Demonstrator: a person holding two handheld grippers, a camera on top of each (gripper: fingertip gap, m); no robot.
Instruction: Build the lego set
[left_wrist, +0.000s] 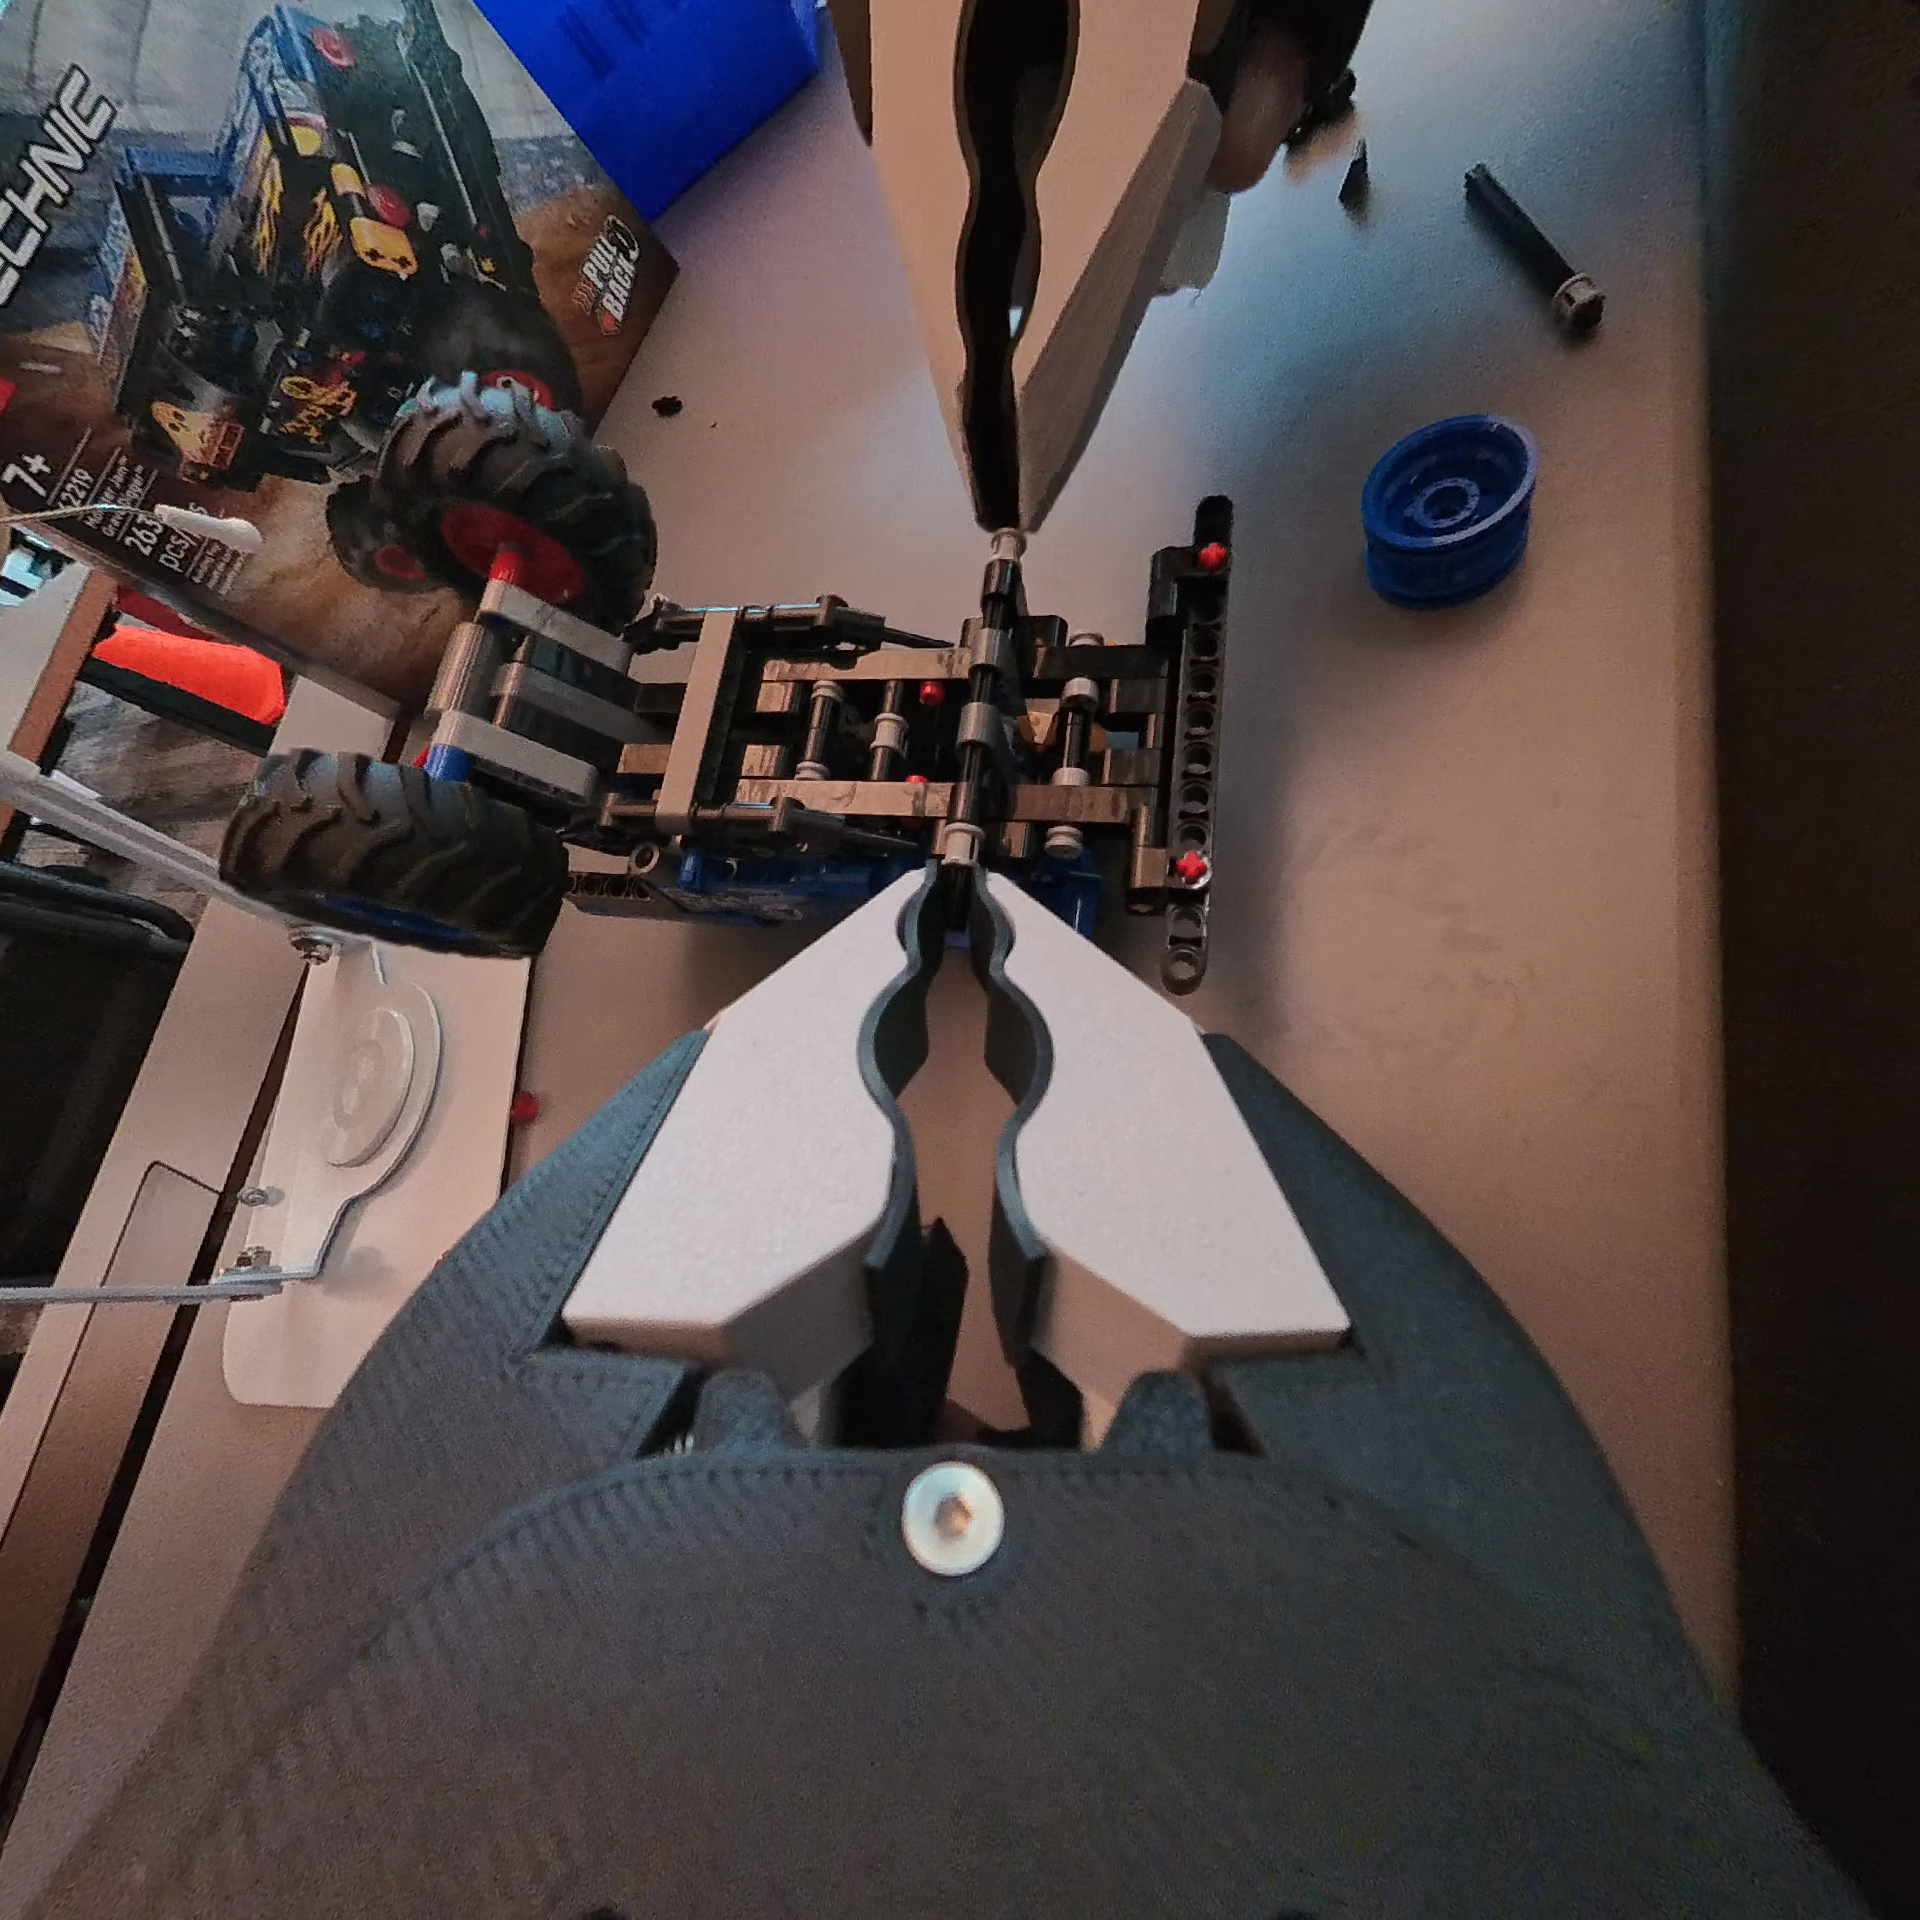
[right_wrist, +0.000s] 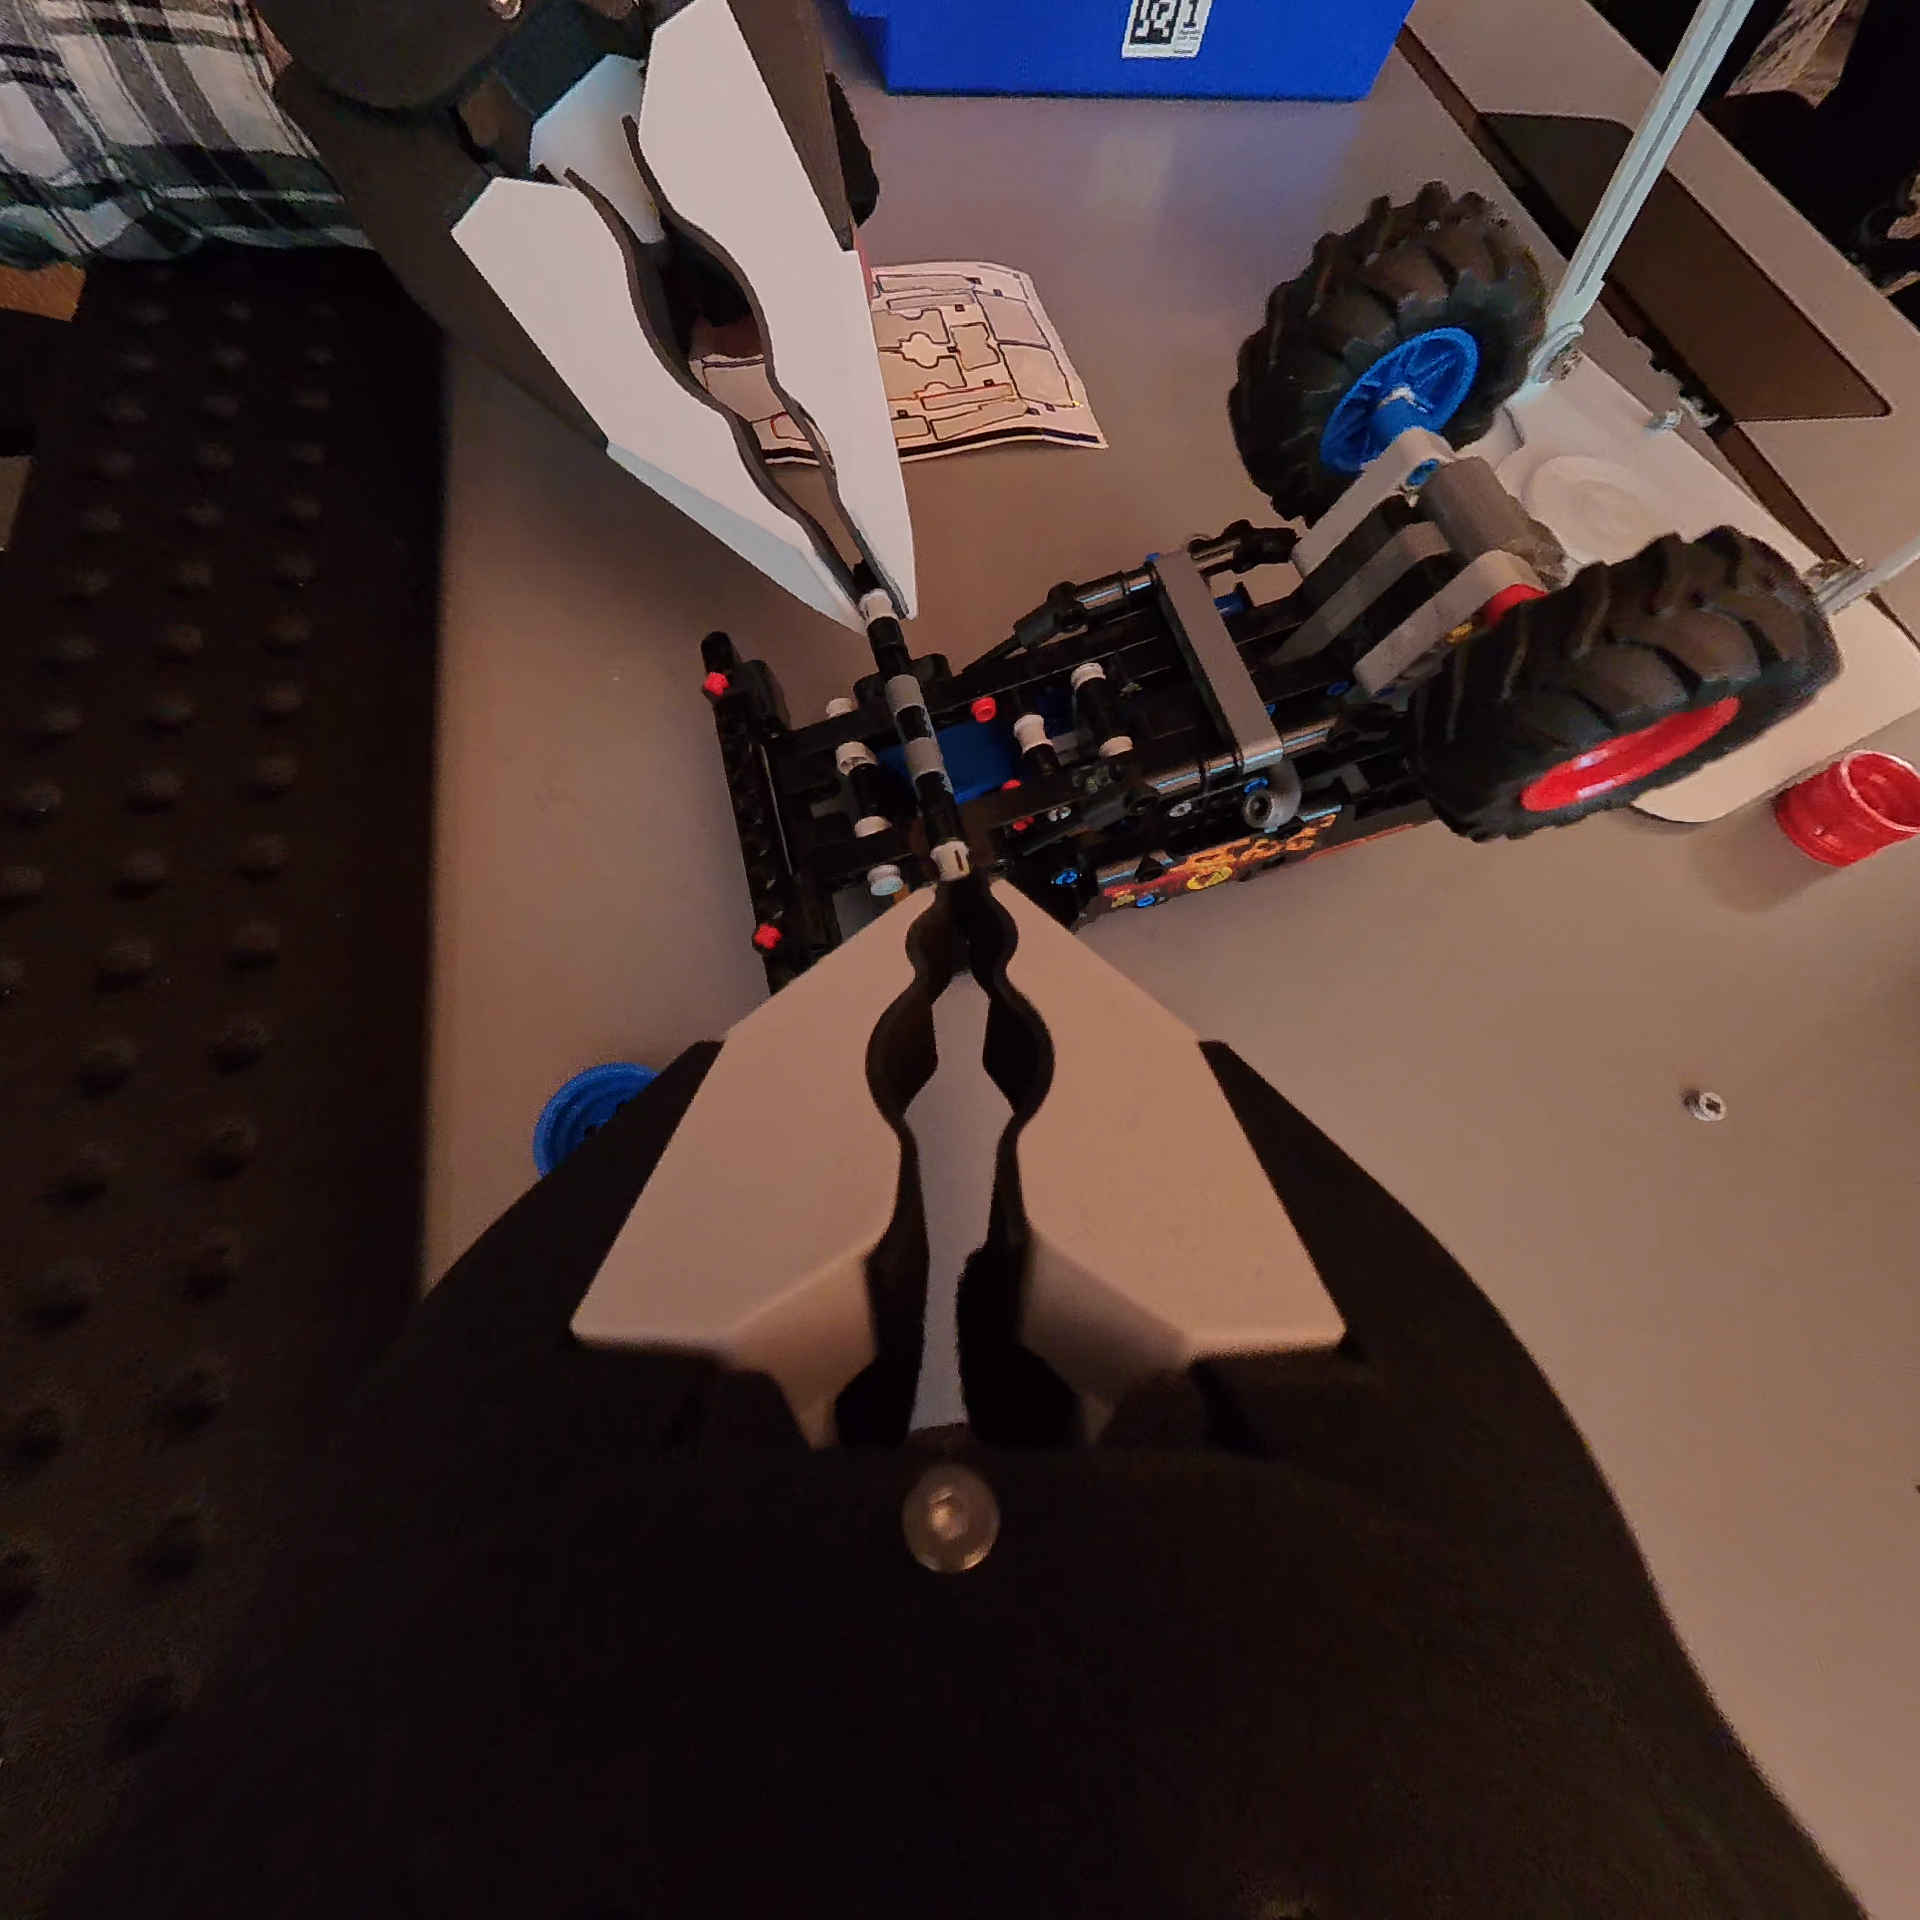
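The half-built truck chassis (left_wrist: 831, 727) lies on the grey table, with two black tyres (left_wrist: 509, 509) mounted at one end. A black axle (left_wrist: 982, 675) with grey bushes runs across its frame. My left gripper (left_wrist: 954, 894) is shut on the axle's near end. My right gripper (left_wrist: 1003, 525) comes in from the far side, shut on the other end. In the right wrist view, my right gripper (right_wrist: 961, 904) pinches the near end of the axle (right_wrist: 914, 738) over the chassis (right_wrist: 1091, 748), and my left gripper (right_wrist: 878, 603) pinches the far end.
A loose blue wheel rim (left_wrist: 1449, 509) and a black pin (left_wrist: 1532, 249) lie near the table's dark edge. A red rim (right_wrist: 1849, 805), a sticker sheet (right_wrist: 966, 364), a blue bin (right_wrist: 1122, 52), the set's box (left_wrist: 260, 260) and a white stand base (left_wrist: 353, 1091) surround the chassis. The gap from one gripper's tips to the other's is roughly 7 cm. About 8 cm separates my right fingertips from the loose blue wheel rim (left_wrist: 1449, 509).
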